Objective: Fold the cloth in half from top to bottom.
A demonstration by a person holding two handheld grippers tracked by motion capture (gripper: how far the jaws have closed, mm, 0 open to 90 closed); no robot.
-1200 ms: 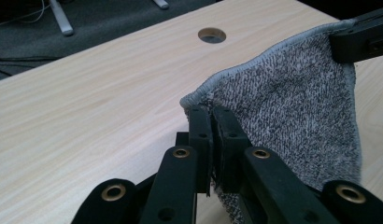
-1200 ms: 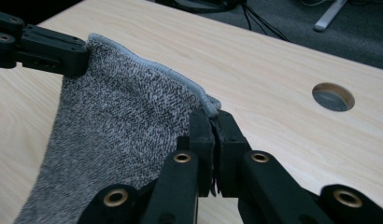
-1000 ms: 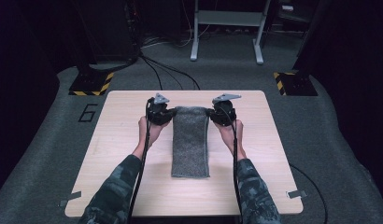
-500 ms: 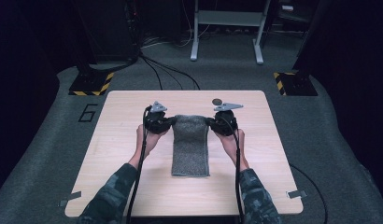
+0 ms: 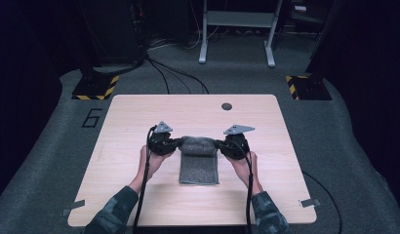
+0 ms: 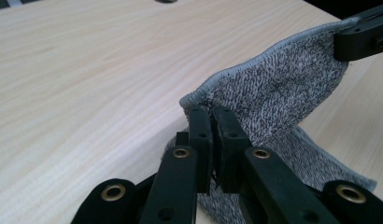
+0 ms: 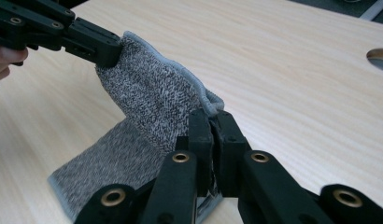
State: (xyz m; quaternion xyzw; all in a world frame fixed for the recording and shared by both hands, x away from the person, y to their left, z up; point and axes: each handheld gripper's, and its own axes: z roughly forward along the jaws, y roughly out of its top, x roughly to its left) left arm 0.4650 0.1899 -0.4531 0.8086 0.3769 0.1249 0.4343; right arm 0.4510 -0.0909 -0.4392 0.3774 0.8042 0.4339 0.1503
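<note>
Jaws of left gripper (image 5: pixel 174 144) and right gripper (image 5: pixel 220 145) clamped shut on far corners of grey towel (image 5: pixel 198 165), far edge raised between them. Towel long axis runs toward desk (image 5: pixel 139 109) near edge, mid-desk; both hands equally near.

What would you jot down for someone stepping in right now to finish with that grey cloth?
Left gripper: shut on the cloth's far left corner.
Right gripper: shut on its far right corner.
Cloth: grey knit, in the middle of the table. Its far edge is raised and held stretched between the two grippers; the near part lies flat on the wood.
Done: both far corners gripped, far end lifted and carried part way over the near part.
Left, most likely: bring the held edge on to the near edge to finish the fold, lay it down, open both grippers.
</note>
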